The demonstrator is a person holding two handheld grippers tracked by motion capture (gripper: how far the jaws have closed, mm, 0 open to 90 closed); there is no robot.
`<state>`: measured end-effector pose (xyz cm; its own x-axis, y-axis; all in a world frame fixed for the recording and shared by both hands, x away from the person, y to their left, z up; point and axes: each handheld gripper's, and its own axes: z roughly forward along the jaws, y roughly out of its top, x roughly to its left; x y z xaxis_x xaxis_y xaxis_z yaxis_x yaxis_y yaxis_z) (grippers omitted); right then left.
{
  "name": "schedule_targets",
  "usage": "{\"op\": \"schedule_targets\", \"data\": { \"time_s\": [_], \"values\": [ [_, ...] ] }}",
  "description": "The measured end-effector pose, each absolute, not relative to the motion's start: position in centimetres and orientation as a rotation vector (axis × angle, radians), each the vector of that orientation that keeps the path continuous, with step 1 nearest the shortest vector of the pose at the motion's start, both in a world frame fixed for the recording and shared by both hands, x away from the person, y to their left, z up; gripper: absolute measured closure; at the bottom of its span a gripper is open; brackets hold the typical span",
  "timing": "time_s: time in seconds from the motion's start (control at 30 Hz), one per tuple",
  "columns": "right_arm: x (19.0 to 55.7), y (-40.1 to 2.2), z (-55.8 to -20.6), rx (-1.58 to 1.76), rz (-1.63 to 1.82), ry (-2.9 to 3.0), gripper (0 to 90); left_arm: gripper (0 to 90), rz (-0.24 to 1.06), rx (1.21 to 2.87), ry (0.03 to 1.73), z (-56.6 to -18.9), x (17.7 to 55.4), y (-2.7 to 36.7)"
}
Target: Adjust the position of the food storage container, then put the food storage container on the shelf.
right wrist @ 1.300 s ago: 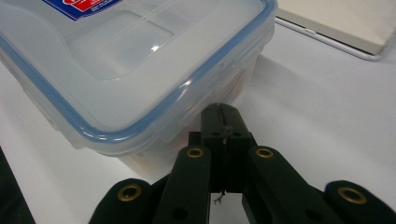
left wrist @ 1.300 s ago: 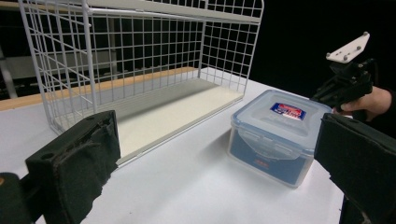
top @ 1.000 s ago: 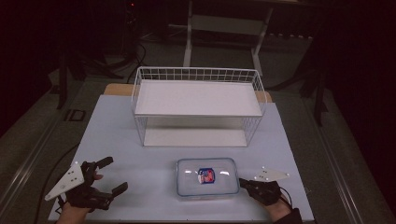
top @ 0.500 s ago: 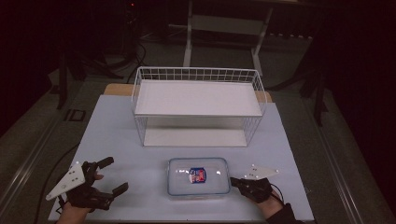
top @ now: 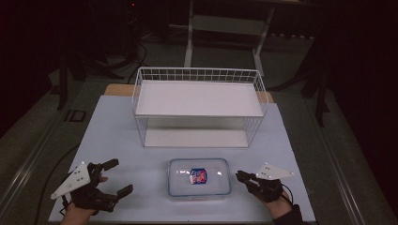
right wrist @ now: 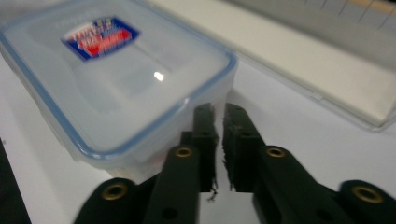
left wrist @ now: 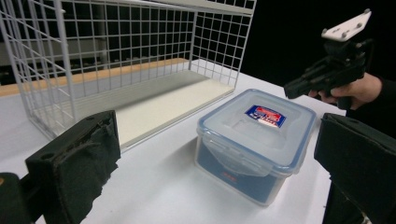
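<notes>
A clear lidded container (top: 199,177) with a blue rim and a red and blue label stands on the pale table (top: 112,136) near its front edge. My left gripper (top: 122,176) rests to its left, jaws wide open and empty; in the left gripper view the container (left wrist: 257,135) sits ahead between them. My right gripper (top: 240,176) points at the container's right end, its tips close to the wall. In the right gripper view its jaws (right wrist: 219,116) have just been opening and stand a narrow slit apart, nothing between them, beside the container (right wrist: 116,74).
A white wire rack (top: 199,93) with an upper and a lower shelf stands behind the container; it fills the left of the left gripper view as the rack (left wrist: 116,60). The other hand's gripper (left wrist: 299,84) shows there too. Dark floor and stands surround the table.
The container has slid a little to the left, with the right gripper following behind it. The left gripper has stayed where it was.
</notes>
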<state>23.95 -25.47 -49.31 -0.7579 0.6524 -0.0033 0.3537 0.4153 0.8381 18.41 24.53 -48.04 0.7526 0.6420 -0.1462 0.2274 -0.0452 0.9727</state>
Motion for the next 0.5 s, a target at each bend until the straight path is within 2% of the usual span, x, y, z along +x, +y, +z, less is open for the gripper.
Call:
{"op": "schedule_targets", "data": {
  "time_s": [0.03, 0.1, 0.13, 0.17, 0.2, 0.23, 0.37, 0.5],
  "values": [
    [23.8, -25.5, -48.8, 0.875, 1.288, 2.32, 65.1, 0.0, 0.384, 1.629, 0.723, -47.9, 18.4, 24.3],
    [23.5, -25.3, -48.2, 0.88, 1.313, 2.279, 54.5, 0.0, 0.386, 1.677, 0.734, -47.8, 18.6, 23.2],
    [23.5, -25.3, -48.2, 0.88, 1.313, 2.279, 54.5, 0.0, 0.386, 1.677, 0.734, -47.8, 18.6, 23.2],
    [23.4, -25.2, -47.6, 0.883, 1.386, 2.272, 37.2, 0.0, 0.381, 1.739, 0.764, -48.1, 18.9, 22.5],
    [23.4, -25.2, -47.6, 0.883, 1.386, 2.272, 37.2, 0.0, 0.381, 1.739, 0.764, -48.1, 18.9, 22.5],
    [23.3, -24.9, -47.2, 0.881, 1.421, 2.273, 24.7, 0.0, 0.374, 1.754, 0.776, -48.2, 19.0, 22.3],
    [22.9, -24.4, -46.3, 0.837, 1.474, 2.26, 13.7, 0.0, 0.322, 1.796, 0.819, -48.1, 19.5, 21.3],
    [22.5, -24.1, -45.6, 0.819, 1.484, 2.208, 14.6, 0.0, 0.217, 1.776, 0.826, -47.1, 19.8, 19.9]
  ]
}}
